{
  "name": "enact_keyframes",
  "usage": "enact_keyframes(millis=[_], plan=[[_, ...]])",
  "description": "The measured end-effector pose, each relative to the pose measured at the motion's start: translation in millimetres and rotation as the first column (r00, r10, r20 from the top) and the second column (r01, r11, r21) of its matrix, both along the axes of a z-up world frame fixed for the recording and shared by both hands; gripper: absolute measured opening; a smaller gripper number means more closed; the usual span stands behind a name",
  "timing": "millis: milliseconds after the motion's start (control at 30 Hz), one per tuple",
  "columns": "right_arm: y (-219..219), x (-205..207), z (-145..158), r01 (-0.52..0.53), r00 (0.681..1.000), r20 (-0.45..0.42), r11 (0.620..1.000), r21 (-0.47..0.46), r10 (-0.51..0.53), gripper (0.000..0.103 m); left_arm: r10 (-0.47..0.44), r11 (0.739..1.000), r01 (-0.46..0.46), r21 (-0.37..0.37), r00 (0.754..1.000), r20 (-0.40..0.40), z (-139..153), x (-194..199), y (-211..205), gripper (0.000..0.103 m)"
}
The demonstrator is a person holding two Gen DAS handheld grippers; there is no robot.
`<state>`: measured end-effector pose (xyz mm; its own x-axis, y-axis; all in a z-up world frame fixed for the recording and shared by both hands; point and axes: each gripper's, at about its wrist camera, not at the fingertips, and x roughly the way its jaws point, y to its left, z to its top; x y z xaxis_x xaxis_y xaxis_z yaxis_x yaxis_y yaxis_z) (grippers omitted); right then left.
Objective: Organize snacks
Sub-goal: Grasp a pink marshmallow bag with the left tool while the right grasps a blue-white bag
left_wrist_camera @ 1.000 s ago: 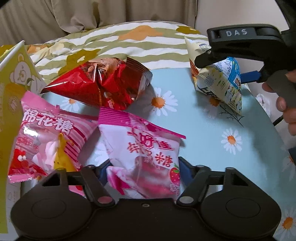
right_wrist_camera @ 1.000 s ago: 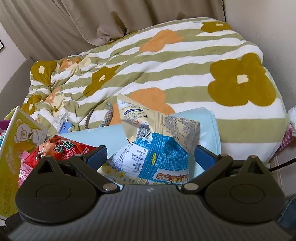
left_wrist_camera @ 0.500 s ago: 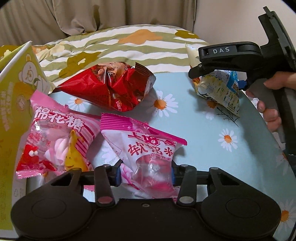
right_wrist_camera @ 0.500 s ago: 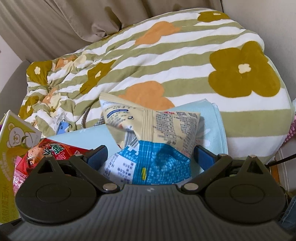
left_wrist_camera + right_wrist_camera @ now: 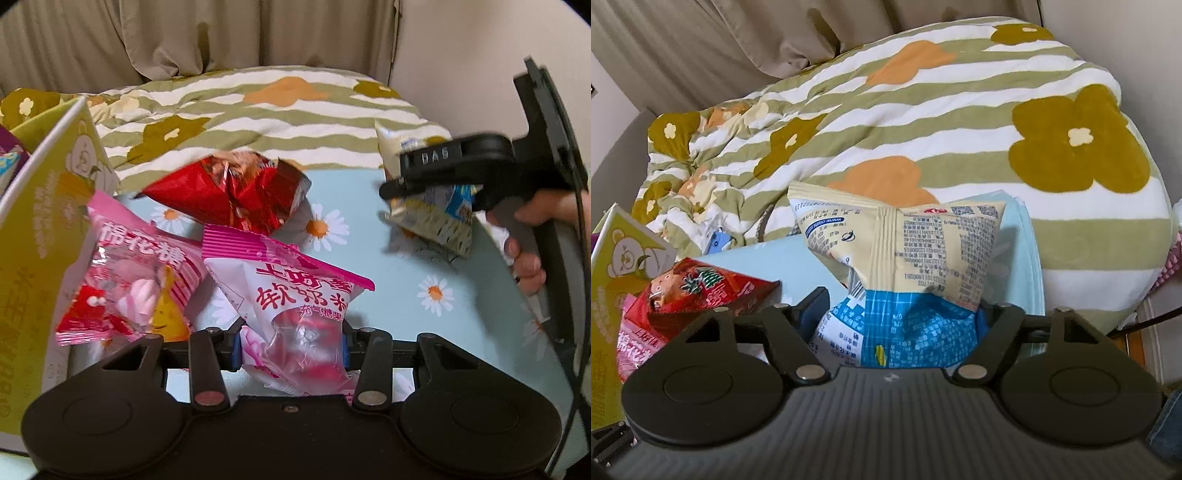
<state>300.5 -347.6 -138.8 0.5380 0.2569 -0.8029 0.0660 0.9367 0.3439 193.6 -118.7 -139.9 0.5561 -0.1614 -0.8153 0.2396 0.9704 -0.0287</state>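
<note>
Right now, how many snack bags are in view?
4: white-pink bag in the left gripper, pink bag beside it, red bag behind, blue-cream bag between the closing right gripper. Others may be hidden.

Glossy crinkled film snack bags (image 5: 229, 192); matt, probably cotton, quilt (image 5: 923, 122).

I see a round table (image 5: 388, 295) under a pale blue cloth printed with daisies. Lying on it: a red snack bag (image 5: 236, 192) toward the far edge and a pink marshmallow bag (image 5: 129, 280) at left, partly against a yellow-green box (image 5: 40, 236). I cannot tell whether the box's base rests on the cloth. A striped floral quilt (image 5: 923, 122) lies just behind the table.
</note>
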Motion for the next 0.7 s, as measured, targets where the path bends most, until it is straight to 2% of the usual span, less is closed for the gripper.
enact_keyframes(millis=[67, 100, 400, 700], plan=[[-1, -5, 1, 0.007, 1.000, -0.008, 1.000, 0.013, -0.007, 0.084, 0.001, 1.000, -0.001, -0.007, 1.000, 0.016, 9, -3, 2, 0.048], [-1, -8, 3, 0.010, 1.000, -0.008, 1.000, 0.016, -0.010, 0.077, 0.002, 1.000, -0.002, -0.010, 1.000, 0.023, 12, -5, 3, 0.048], [15, -41, 48, -0.020, 0.997, 0.068, 1.000, -0.008, 0.021, 0.077, 0.040, 0.998, -0.034, -0.047, 0.990, 0.132, 62, -20, 26, 0.048], [74, -72, 110, -0.102, 0.983, 0.160, 0.994, 0.043, 0.094, 0.077, 0.119, 0.991, -0.096, -0.090, 0.946, 0.302, 130, -46, 85, 0.048]])
